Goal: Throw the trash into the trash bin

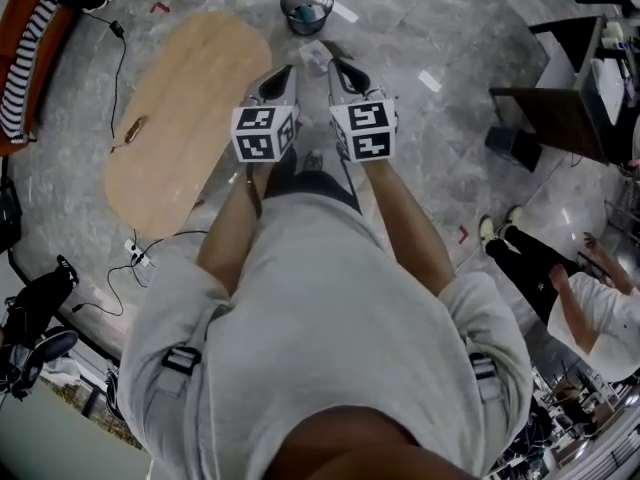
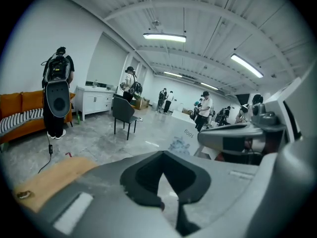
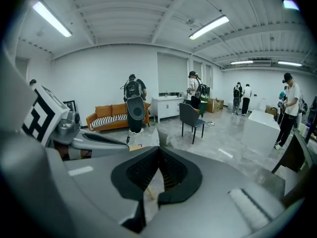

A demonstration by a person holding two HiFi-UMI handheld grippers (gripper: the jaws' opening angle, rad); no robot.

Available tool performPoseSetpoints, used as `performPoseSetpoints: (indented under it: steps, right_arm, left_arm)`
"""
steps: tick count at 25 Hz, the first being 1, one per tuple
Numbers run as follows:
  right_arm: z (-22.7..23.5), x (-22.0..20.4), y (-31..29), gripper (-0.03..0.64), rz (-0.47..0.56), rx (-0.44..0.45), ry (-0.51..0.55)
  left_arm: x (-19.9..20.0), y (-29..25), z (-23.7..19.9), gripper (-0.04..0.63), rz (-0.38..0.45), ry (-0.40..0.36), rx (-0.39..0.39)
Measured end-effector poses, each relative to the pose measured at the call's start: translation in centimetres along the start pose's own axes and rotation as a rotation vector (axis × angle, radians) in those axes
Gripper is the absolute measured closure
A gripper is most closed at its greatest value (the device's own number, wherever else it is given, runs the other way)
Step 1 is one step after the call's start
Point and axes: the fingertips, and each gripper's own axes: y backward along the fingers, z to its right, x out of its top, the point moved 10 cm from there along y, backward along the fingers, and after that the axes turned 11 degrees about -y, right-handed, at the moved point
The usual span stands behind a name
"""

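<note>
In the head view a pale, crumpled piece of trash (image 1: 315,56) hangs between the tips of my two grippers, which I hold side by side in front of me. My left gripper (image 1: 291,69) and right gripper (image 1: 336,66) are both shut on it from either side. A dark mesh trash bin (image 1: 306,6) with bluish scraps inside stands on the floor just beyond the trash. In the left gripper view the white sheet (image 2: 182,142) sticks out past the shut left gripper (image 2: 162,155). The right gripper view shows it (image 3: 149,138) beside the shut right gripper (image 3: 158,150).
An oval wooden table (image 1: 185,118) lies to my left with cables on the floor beside it. A dark desk (image 1: 560,108) and a crouching person (image 1: 590,298) are at the right. Ahead stand a black chair (image 3: 190,115), an orange sofa (image 3: 111,114) and several people.
</note>
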Motion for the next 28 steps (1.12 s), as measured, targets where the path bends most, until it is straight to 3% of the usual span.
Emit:
performPoseSetpoints:
  steps: [17,28]
  right_arm:
    - [8.2,7.8,-14.5,0.609,-0.087,-0.051,-0.001]
    - [11.6,10.7,-21.1,0.609,-0.164,-0.018,0.038]
  left_arm:
    - [6.3,-15.8,-9.4,0.577,-0.032,0.051,-0.037]
    - [7.5,-21.6,-12.7,0.577,-0.062,0.124,-0.015]
